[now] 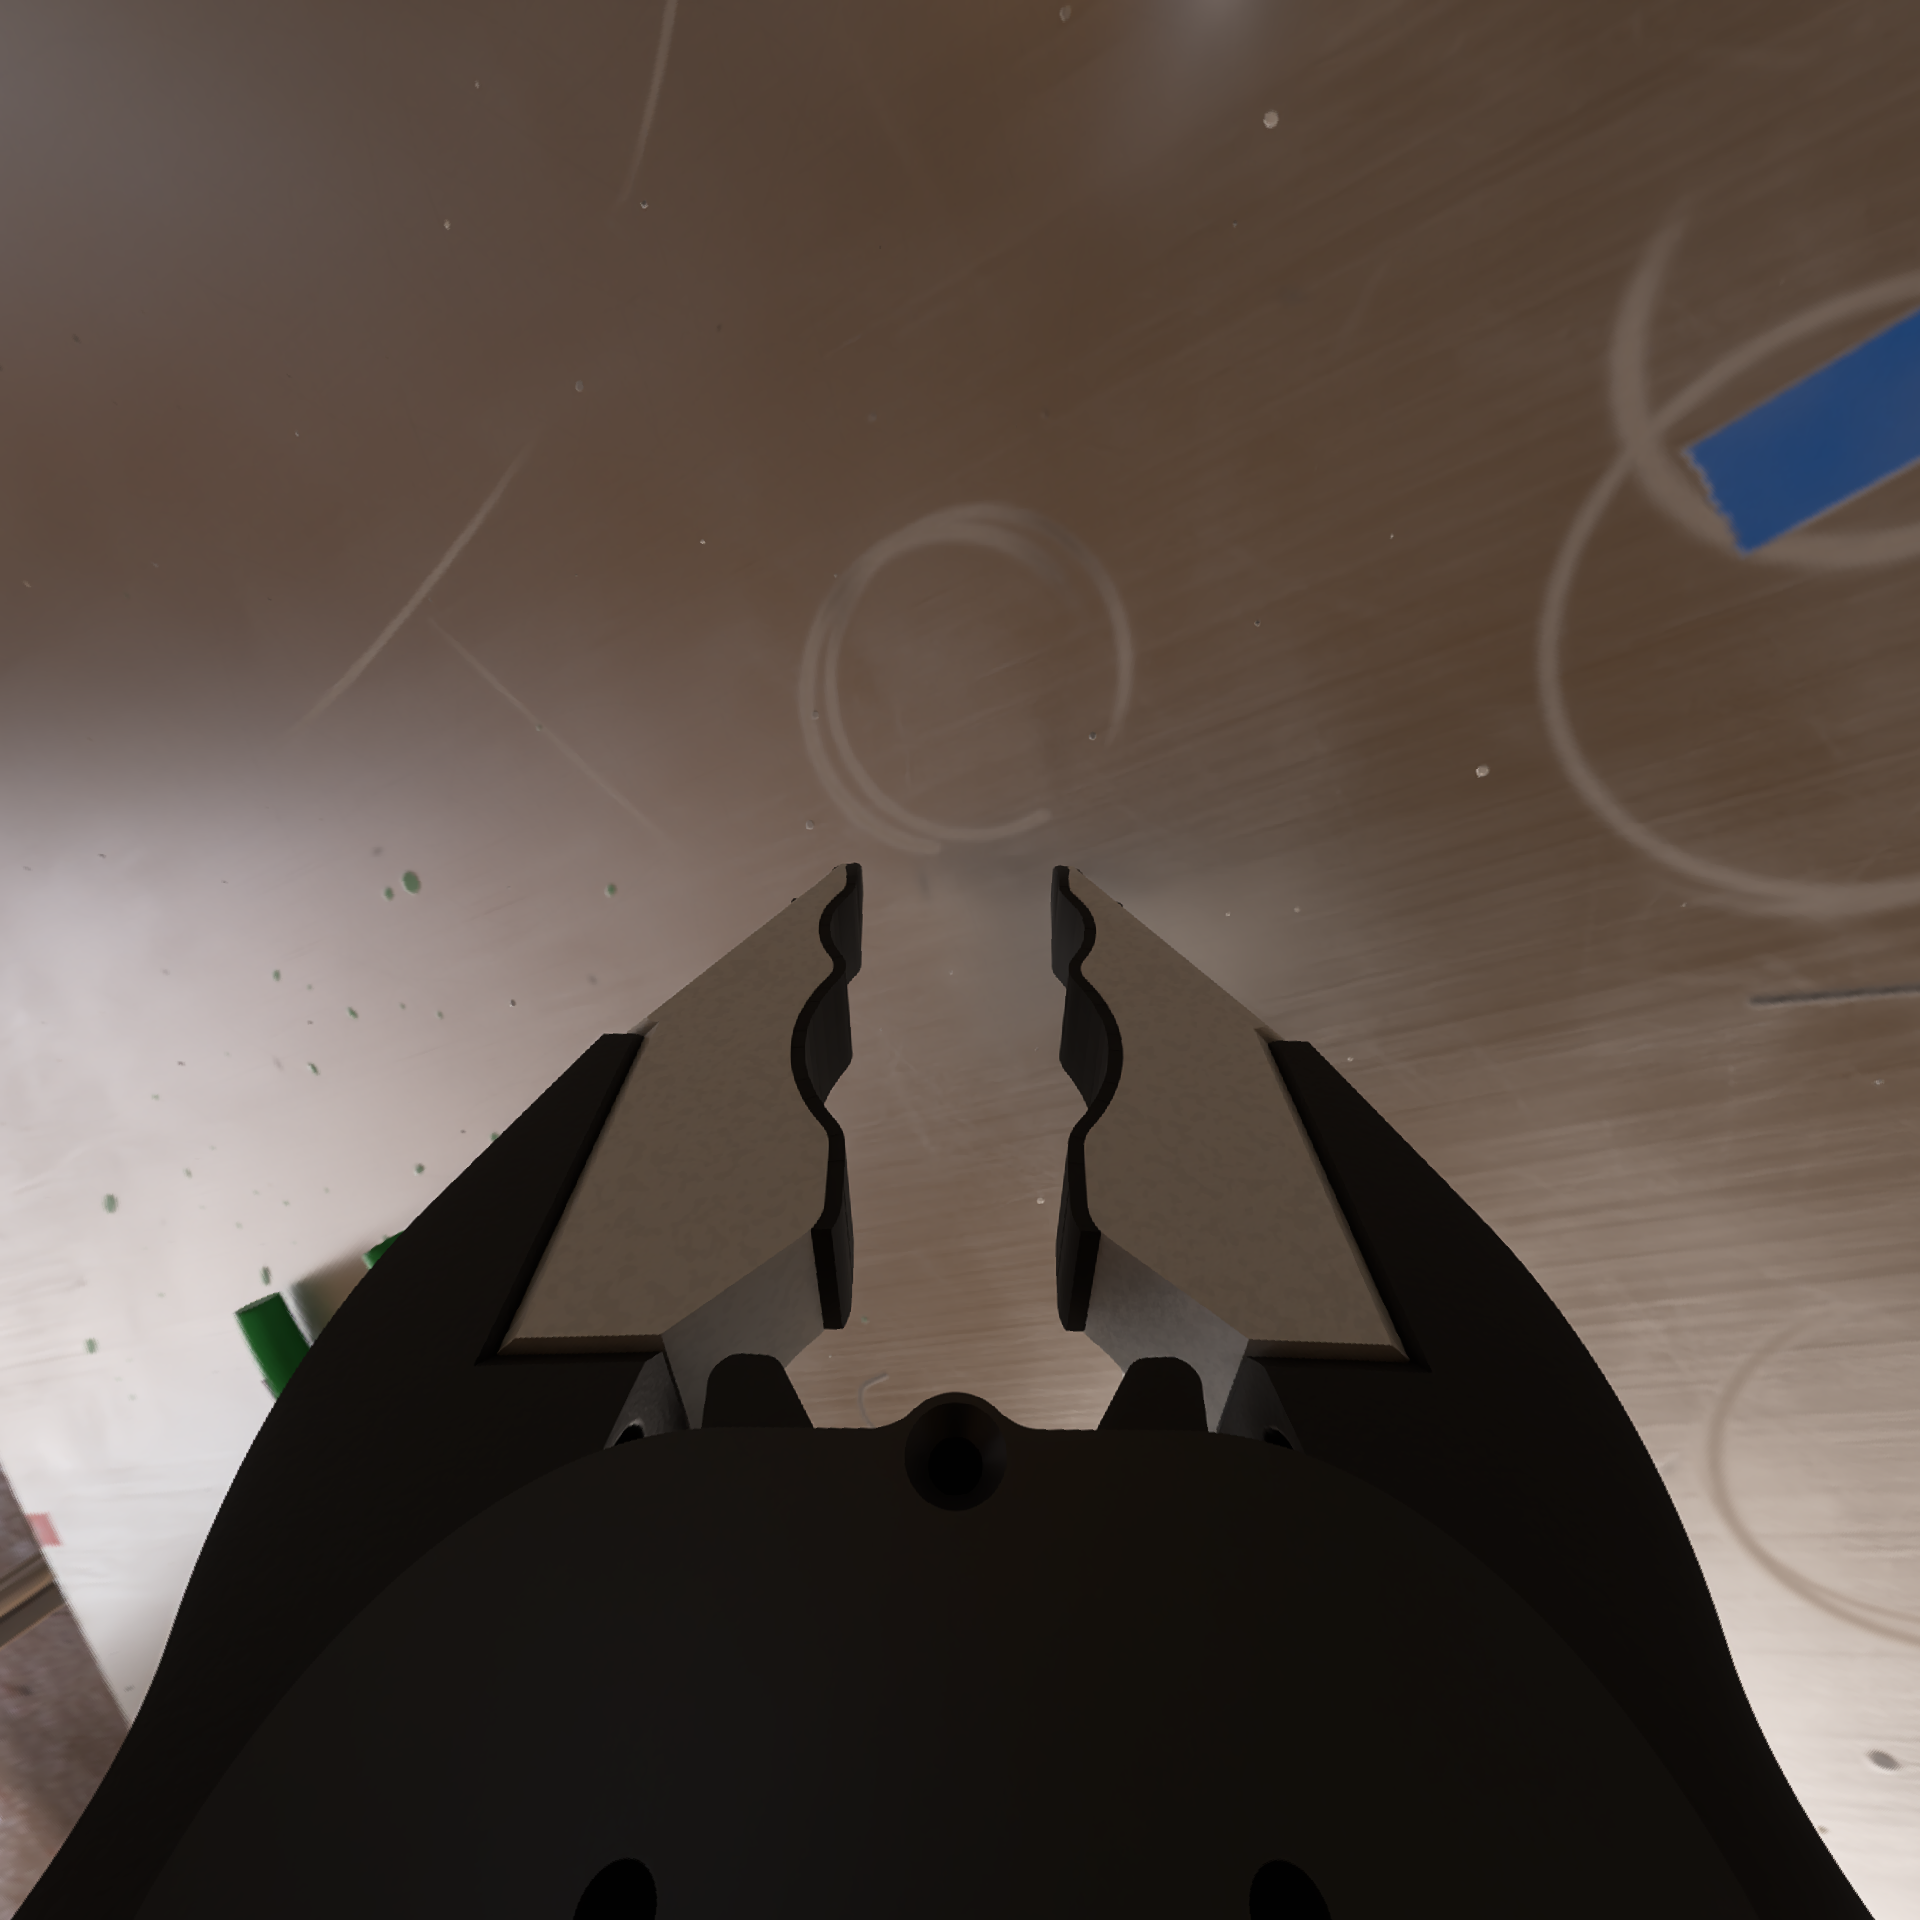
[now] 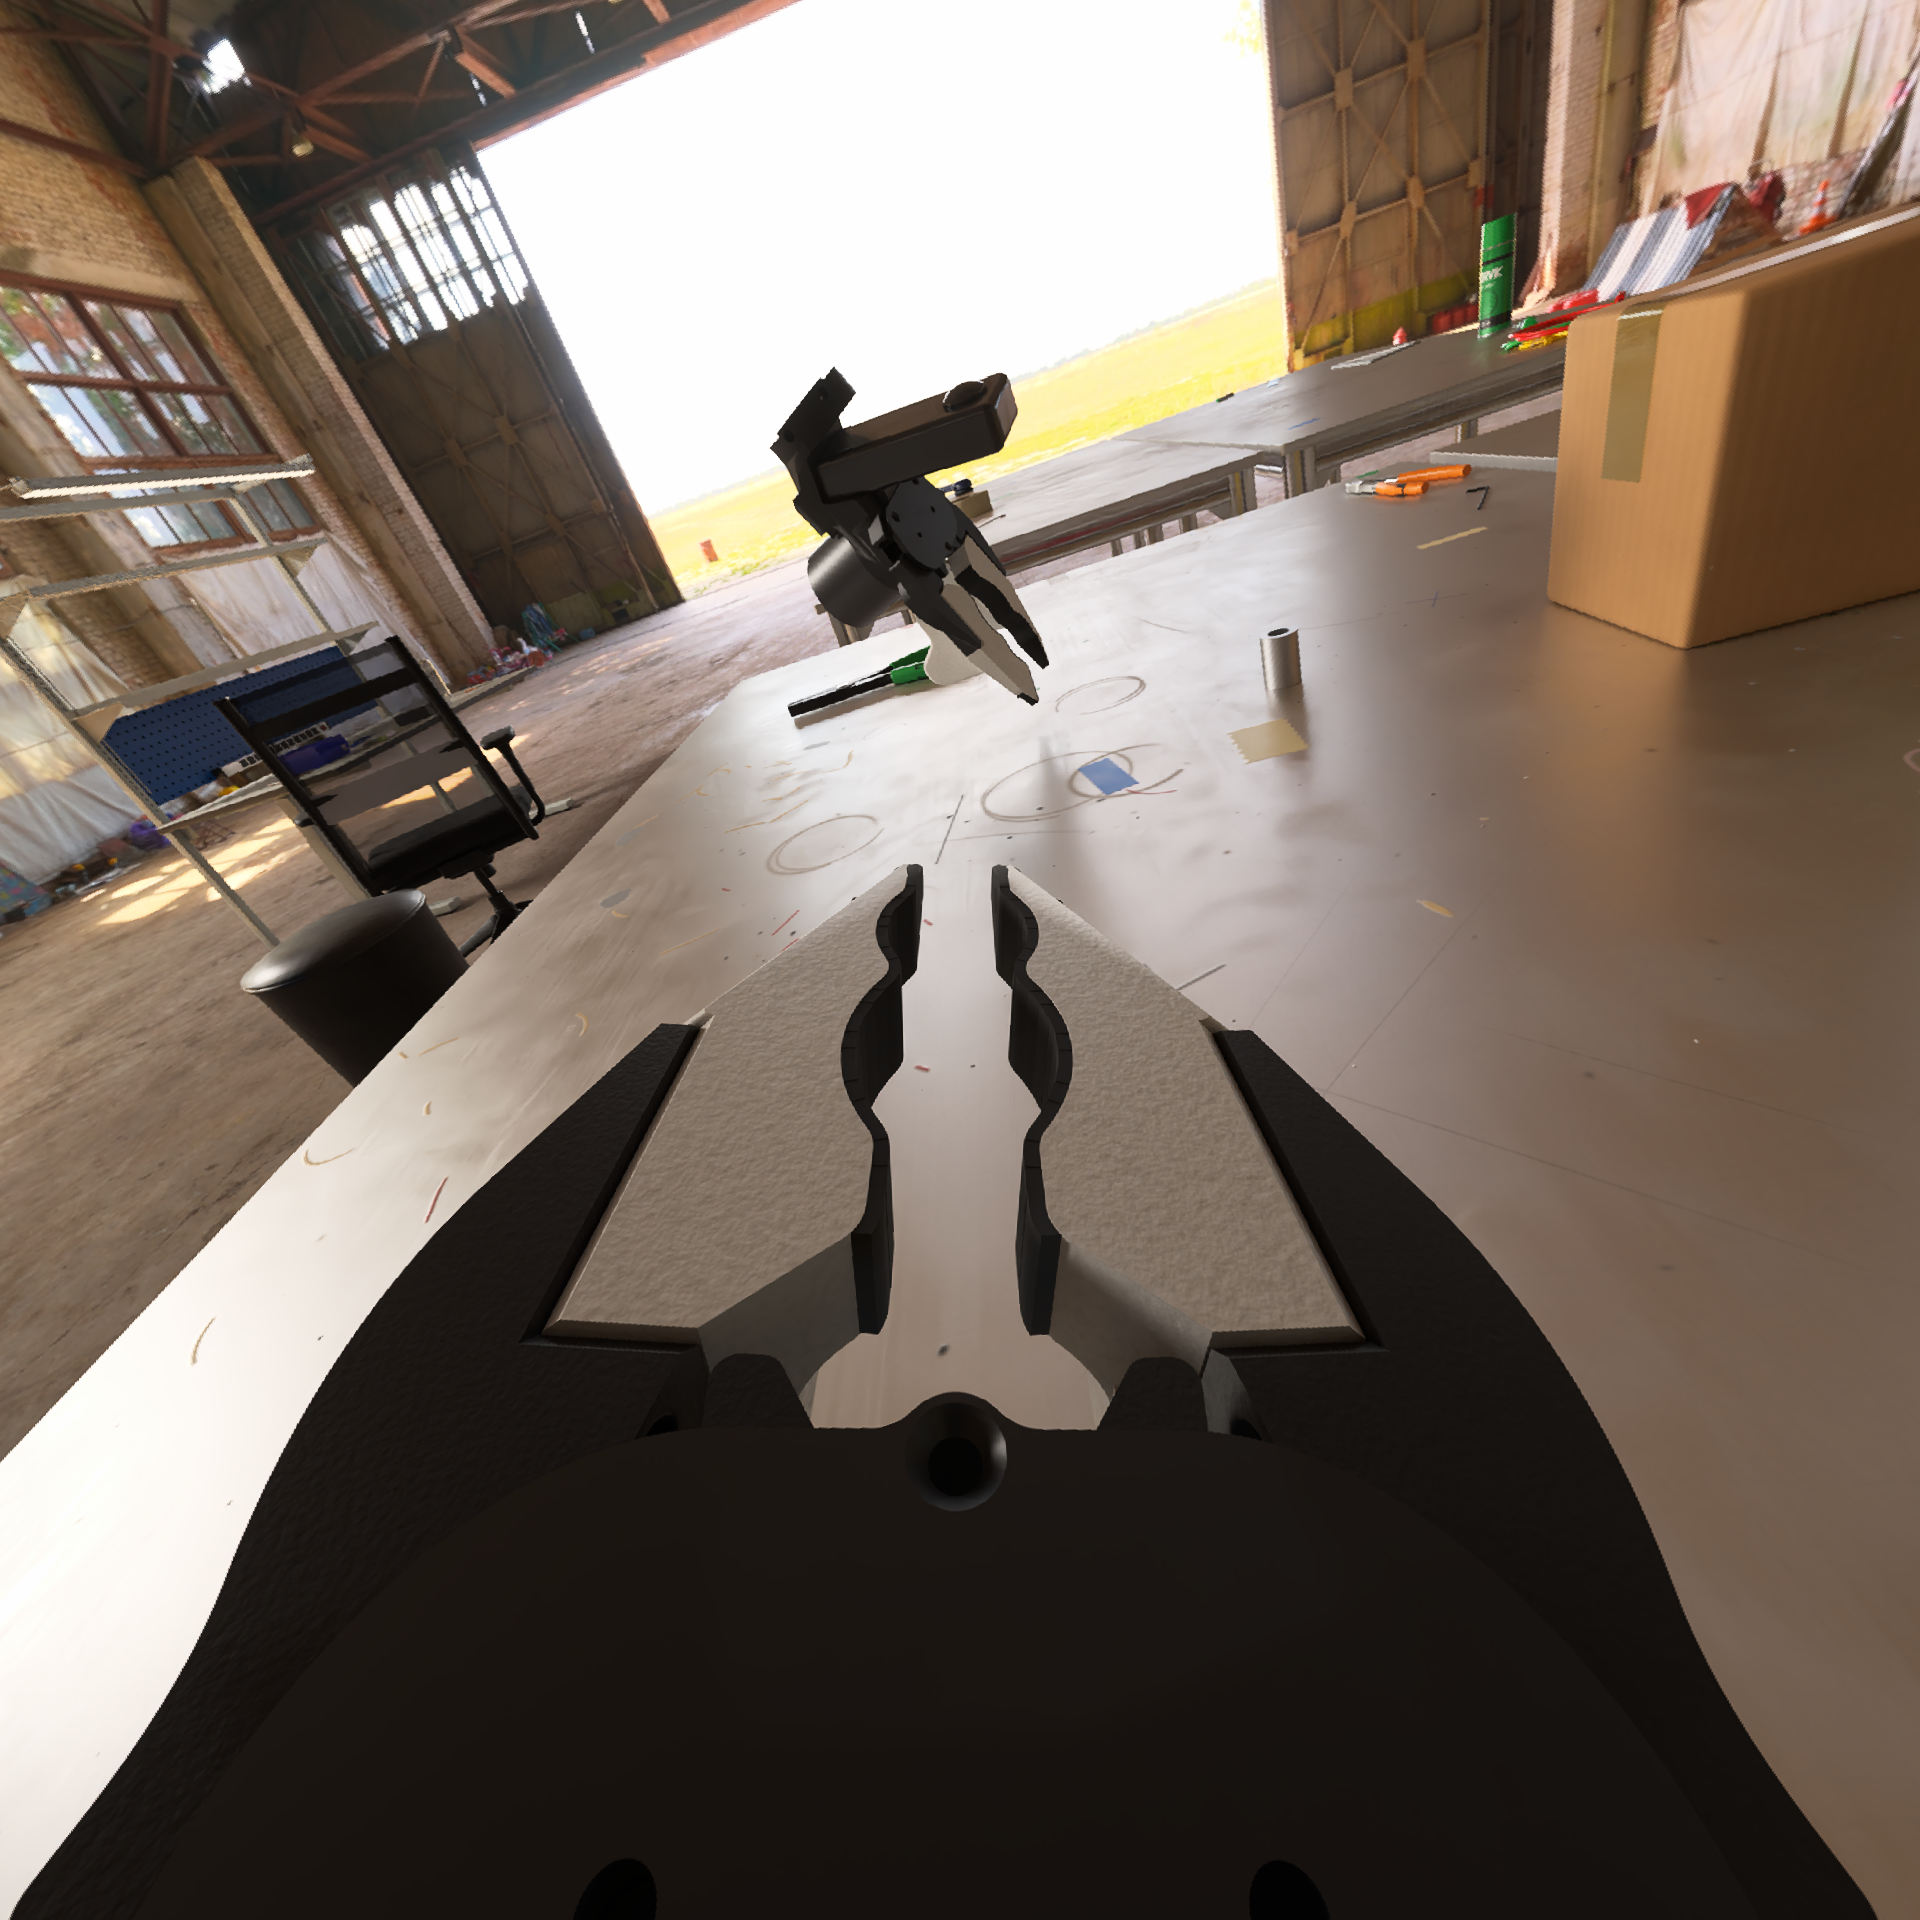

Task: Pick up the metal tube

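The metal tube (image 2: 1282, 658) is a short silver cylinder standing upright on the grey table (image 2: 1558, 987), seen only in the right wrist view, far ahead and to the right. My right gripper (image 2: 956, 883) is open and empty, low over the table's near part. My left gripper (image 2: 1023, 665) shows there too, hovering above the table, tilted down, to the left of the tube. In the left wrist view the left gripper (image 1: 956, 883) is open and empty over bare scuffed table (image 1: 623, 416); the tube is out of that view.
A large cardboard box (image 2: 1745, 436) stands at the far right behind the tube. A green and black tool (image 2: 862, 684) lies behind the left gripper, also in the left wrist view (image 1: 272, 1340). Blue tape (image 2: 1107, 775) (image 1: 1808, 447) and beige tape (image 2: 1268, 742) lie flat. A chair (image 2: 416, 769) and a black stool (image 2: 353, 977) stand left of the table.
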Controlling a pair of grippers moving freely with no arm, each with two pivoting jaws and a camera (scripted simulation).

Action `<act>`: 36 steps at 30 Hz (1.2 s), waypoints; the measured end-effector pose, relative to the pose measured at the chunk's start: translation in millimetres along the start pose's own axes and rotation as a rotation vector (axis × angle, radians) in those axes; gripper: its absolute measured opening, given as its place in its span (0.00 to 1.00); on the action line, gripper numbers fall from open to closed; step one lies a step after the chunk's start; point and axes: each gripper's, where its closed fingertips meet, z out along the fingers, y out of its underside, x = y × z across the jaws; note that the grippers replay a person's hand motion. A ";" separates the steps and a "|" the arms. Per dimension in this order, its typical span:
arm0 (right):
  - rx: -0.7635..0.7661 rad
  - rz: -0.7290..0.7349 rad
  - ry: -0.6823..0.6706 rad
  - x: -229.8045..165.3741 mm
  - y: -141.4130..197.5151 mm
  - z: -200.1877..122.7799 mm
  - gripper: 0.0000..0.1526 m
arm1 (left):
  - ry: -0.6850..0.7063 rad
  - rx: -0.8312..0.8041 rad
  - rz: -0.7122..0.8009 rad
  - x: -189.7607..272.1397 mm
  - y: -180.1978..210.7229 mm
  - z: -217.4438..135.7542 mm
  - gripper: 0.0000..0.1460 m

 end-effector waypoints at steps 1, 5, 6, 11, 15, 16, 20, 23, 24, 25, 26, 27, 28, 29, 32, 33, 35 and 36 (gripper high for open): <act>0.001 0.001 -0.001 0.0 -0.1 -0.1 0.09 | 0.009 0.000 -0.016 0.5 -0.7 0.9 0.24; 0.001 0.001 -0.004 -0.4 0.0 -0.2 0.09 | 0.068 -0.004 -0.064 4.3 -3.3 3.5 0.18; 0.000 0.001 -0.005 -0.6 0.1 -0.1 0.09 | 0.076 -0.003 -0.076 4.5 -3.4 3.8 0.16; -0.006 -0.001 -0.008 -1.4 0.8 0.4 0.09 | 0.130 0.012 -0.083 12.2 -3.4 3.2 0.16; -0.004 -0.001 -0.010 -1.6 0.7 0.3 0.09 | 0.205 0.033 -0.032 30.4 -10.8 -3.9 0.16; -0.004 0.000 -0.011 -1.6 0.6 0.3 0.09 | 0.235 0.070 -0.023 35.2 -19.6 -6.7 0.16; -0.001 0.003 -0.014 -1.5 0.3 0.2 0.09 | 0.228 0.193 0.013 39.9 -67.3 -13.4 0.17; -0.002 0.000 -0.015 -2.0 0.4 0.2 0.09 | 0.253 0.274 0.043 43.1 -108.6 -7.5 0.26; -0.003 -0.001 -0.016 -2.3 0.5 0.3 0.09 | 0.264 0.281 0.041 43.4 -119.2 -1.7 0.28; -0.003 -0.001 -0.018 -2.6 0.5 0.4 0.09 | 0.284 0.280 0.036 43.6 -128.1 5.9 0.29; -0.001 0.000 -0.020 -2.8 0.4 0.3 0.09 | 0.293 0.265 0.030 42.0 -133.7 15.3 0.31; 0.002 0.001 -0.022 -3.1 0.1 0.2 0.09 | 0.280 0.238 0.032 39.2 -136.8 25.5 0.32; 0.004 0.001 -0.025 -3.4 -0.1 0.2 0.09 | 0.270 0.209 0.039 38.0 -138.9 34.0 0.33; 0.003 0.000 -0.026 -3.8 0.1 0.3 0.09 | 0.263 0.191 0.052 37.6 -140.7 39.9 0.33; 0.001 0.000 -0.030 -4.3 0.3 0.6 0.09 | 0.247 0.181 0.086 39.7 -146.3 50.0 0.31; 0.001 0.000 -0.031 -4.5 0.3 0.8 0.09 | 0.249 0.188 0.072 38.8 -148.6 52.0 0.29; 0.002 0.001 -0.035 -5.0 0.2 1.1 0.09 | 0.266 0.191 0.050 38.8 -151.3 54.4 0.24; 0.001 0.001 -0.036 -5.2 0.3 1.2 0.09 | 0.283 0.191 0.044 39.6 -152.0 54.8 0.22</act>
